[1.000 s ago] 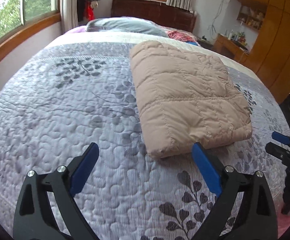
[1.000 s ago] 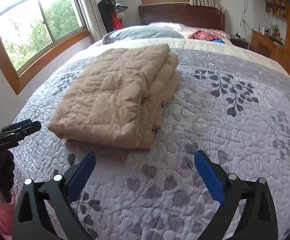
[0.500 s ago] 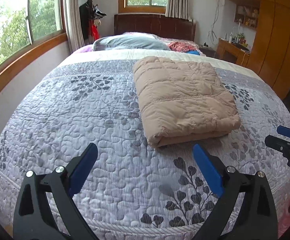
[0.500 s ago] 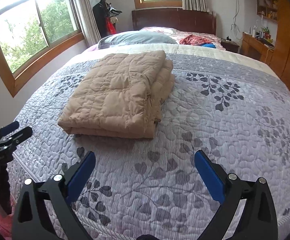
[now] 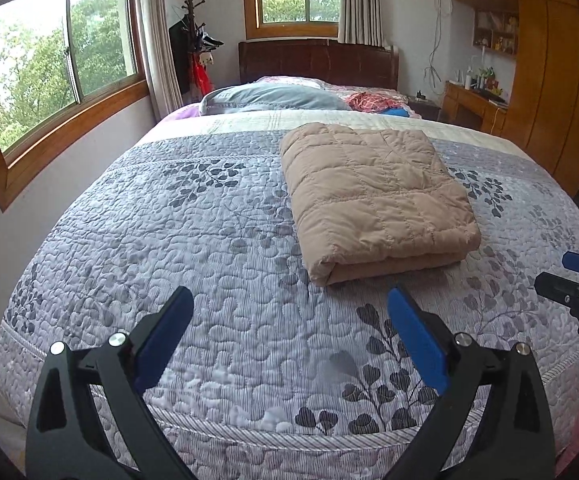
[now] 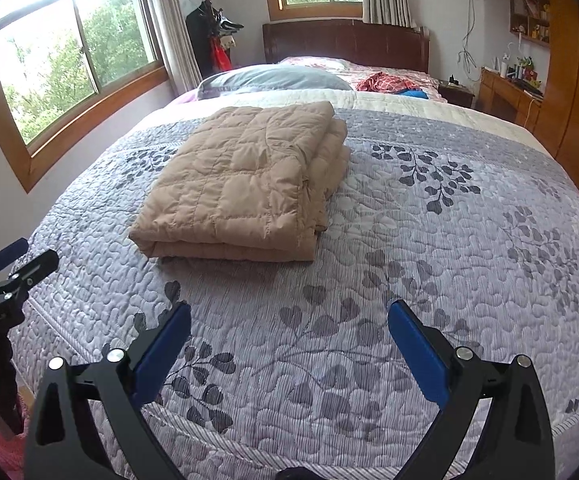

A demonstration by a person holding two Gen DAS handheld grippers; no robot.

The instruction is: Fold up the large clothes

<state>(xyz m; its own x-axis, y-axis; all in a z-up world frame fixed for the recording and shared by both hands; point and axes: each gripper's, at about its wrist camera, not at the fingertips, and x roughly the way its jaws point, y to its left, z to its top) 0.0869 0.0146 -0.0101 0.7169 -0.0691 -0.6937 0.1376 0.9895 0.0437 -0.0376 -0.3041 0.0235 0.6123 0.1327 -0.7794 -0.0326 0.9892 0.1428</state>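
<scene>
A beige quilted down garment (image 5: 373,196) lies folded into a thick rectangle on the grey leaf-patterned bedspread (image 5: 209,240); it also shows in the right wrist view (image 6: 245,184). My left gripper (image 5: 289,304) is open and empty, held above the foot of the bed, well short of the garment. My right gripper (image 6: 289,316) is open and empty, also back over the foot edge. Each gripper shows at the edge of the other's view: the right one (image 5: 573,280), the left one (image 6: 5,268).
A grey pillow (image 5: 273,98) and red clothes (image 5: 369,102) lie at the head by the dark headboard (image 5: 317,62). Windows and a coat stand (image 5: 193,40) are on the left. A wooden wardrobe (image 5: 561,80) and desk stand on the right.
Both grippers have pulled back and up from the folded garment toward the foot of the bed. The garment lies still. Both stay open.
</scene>
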